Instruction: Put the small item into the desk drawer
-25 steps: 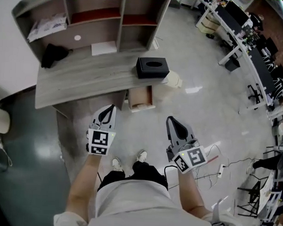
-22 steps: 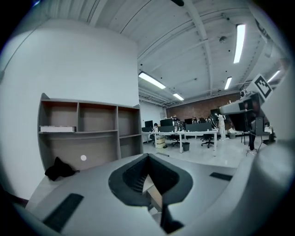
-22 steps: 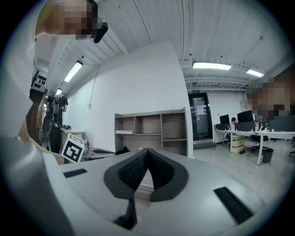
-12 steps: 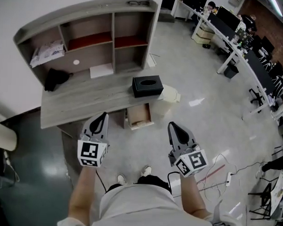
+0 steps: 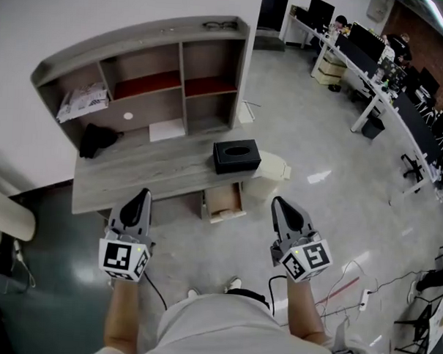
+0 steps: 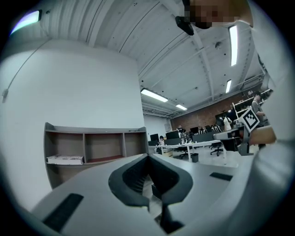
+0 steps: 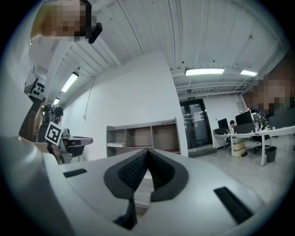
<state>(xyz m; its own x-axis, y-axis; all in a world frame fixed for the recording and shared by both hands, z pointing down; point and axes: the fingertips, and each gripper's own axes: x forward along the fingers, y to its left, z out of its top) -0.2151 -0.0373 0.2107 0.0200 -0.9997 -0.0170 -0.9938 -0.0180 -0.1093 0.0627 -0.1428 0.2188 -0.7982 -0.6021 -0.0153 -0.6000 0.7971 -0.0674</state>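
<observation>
In the head view, a grey wooden desk with a shelf hutch stands ahead of me. Under its right end a drawer is pulled open. A black tissue box sits on the desktop above the drawer, and a dark crumpled thing lies at the left. My left gripper is shut and empty in front of the desk's left part. My right gripper is shut and empty to the right of the drawer. From the left gripper and the right gripper, the jaws meet with nothing between them.
A white sheet lies at the back of the desktop and a printed packet on the left shelf. A cream bin stands right of the desk. Office desks and chairs line the far right. Cables and a power strip lie on the floor.
The head view has pulled back and tilted up, so the desk sits further away. Both grippers have spread apart, the left one moving left and down. Both stay shut.
</observation>
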